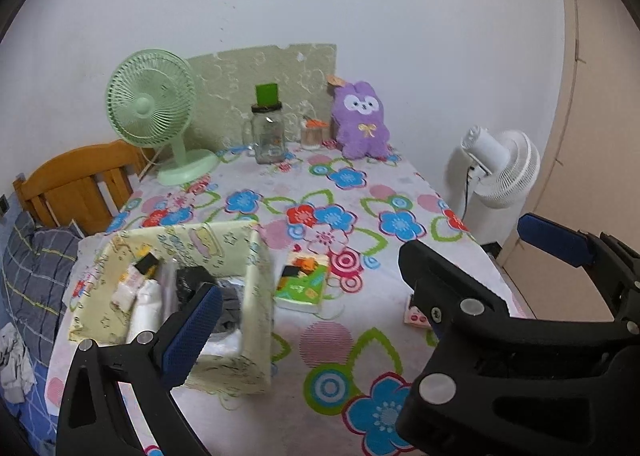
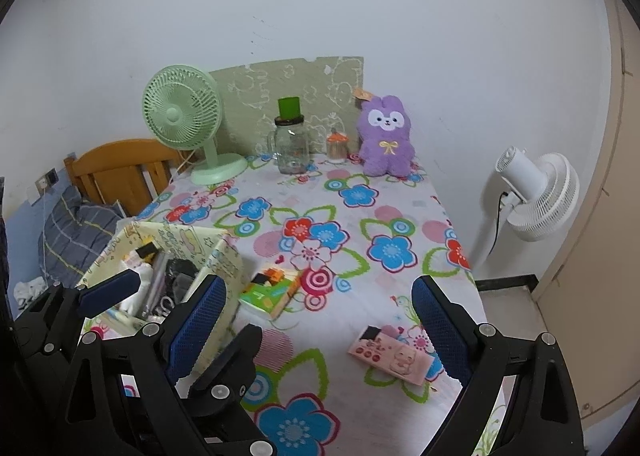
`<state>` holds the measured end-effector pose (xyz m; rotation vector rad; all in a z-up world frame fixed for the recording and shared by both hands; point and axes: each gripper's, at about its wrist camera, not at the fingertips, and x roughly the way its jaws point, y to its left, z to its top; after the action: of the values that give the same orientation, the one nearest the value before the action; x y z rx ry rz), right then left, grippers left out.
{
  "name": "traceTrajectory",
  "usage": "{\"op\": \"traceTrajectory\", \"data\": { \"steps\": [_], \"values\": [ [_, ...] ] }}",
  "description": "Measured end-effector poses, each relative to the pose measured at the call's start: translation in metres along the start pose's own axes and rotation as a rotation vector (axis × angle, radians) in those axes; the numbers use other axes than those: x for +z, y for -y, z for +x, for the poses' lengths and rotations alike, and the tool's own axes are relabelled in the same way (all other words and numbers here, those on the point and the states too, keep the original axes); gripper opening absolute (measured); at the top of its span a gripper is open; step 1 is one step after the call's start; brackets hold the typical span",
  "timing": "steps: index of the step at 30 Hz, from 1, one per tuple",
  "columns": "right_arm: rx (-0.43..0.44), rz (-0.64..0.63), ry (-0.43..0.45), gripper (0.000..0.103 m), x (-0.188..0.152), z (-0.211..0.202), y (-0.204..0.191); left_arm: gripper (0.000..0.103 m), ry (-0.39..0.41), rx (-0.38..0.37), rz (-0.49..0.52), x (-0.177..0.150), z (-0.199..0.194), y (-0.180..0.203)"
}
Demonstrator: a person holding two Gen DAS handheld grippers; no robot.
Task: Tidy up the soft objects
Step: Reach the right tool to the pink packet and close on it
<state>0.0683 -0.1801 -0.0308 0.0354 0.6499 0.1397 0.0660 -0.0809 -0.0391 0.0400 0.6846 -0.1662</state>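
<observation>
My right gripper (image 2: 320, 320) hangs low over the near end of the table, its blue-padded fingers spread wide with nothing between them, and my left gripper (image 2: 160, 298) sits just beside it on the left, also spread and empty, with one finger over the fabric storage box (image 1: 256, 296). I judge both are held apart and raised because nothing has been picked yet. The soft packs are the likely targets: a green tissue pack (image 2: 270, 290) lies on the floral tablecloth (image 2: 352, 223) just right of the box, and a pink tissue pack (image 2: 394, 356) lies nearer me, close to the right gripper's right-hand finger. The box already holds white packets and dark items (I cannot tell what each is). At the far edge, against the wall, sit a purple plush rabbit (image 2: 385, 135), a glass jar (image 2: 291, 147) with a green cap, a small toothpick holder (image 2: 337, 145) and a green desk fan (image 2: 182, 119). A white floor fan (image 2: 536, 191) stands off the table's right side. Nothing blocks the pink pack; the box wall stands close to the green one.
</observation>
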Motion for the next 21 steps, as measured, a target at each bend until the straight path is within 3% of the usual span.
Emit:
{"op": "traceTrajectory", "data": {
  "steps": [21],
  "values": [
    [0.0,0.017,-0.087,0.096,-0.038,0.036,0.042,0.096,-0.094,-0.091,0.035,-0.027,0.045,0.042]
  ]
}}
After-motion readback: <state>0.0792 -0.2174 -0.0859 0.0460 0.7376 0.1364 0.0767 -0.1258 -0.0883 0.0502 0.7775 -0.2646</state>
